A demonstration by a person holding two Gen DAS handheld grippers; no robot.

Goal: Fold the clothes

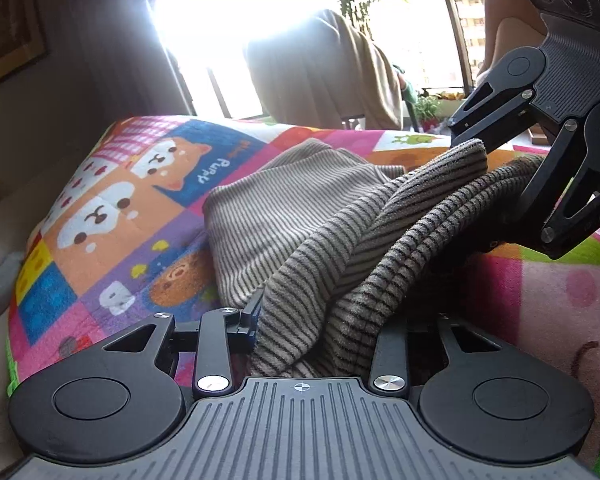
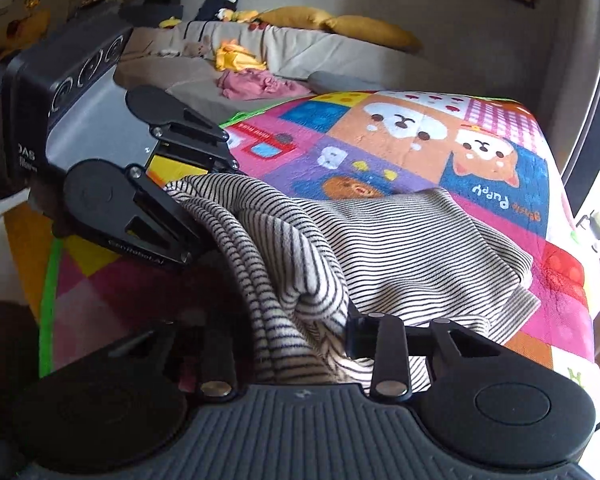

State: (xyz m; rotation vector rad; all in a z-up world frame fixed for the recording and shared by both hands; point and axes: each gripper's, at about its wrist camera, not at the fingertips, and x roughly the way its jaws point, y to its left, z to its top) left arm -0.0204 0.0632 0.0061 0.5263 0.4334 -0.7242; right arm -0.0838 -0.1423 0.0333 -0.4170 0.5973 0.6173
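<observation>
Together, two grippers, left gripper [image 1: 320, 312] and right gripper [image 2: 300, 320], clamp one striped garment [image 1: 300, 216] (bunched).

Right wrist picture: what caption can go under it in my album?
Two grippers, right gripper and left gripper, pinch a striped garment bunched on a colourful cartoon-puppy mat.

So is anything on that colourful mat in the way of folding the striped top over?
Nothing visible is. The striped top lies alone on the cartoon mat, and both the left gripper and the right gripper already have bunched fabric between their jaws. The pink and yellow clothes sit off the mat.
</observation>
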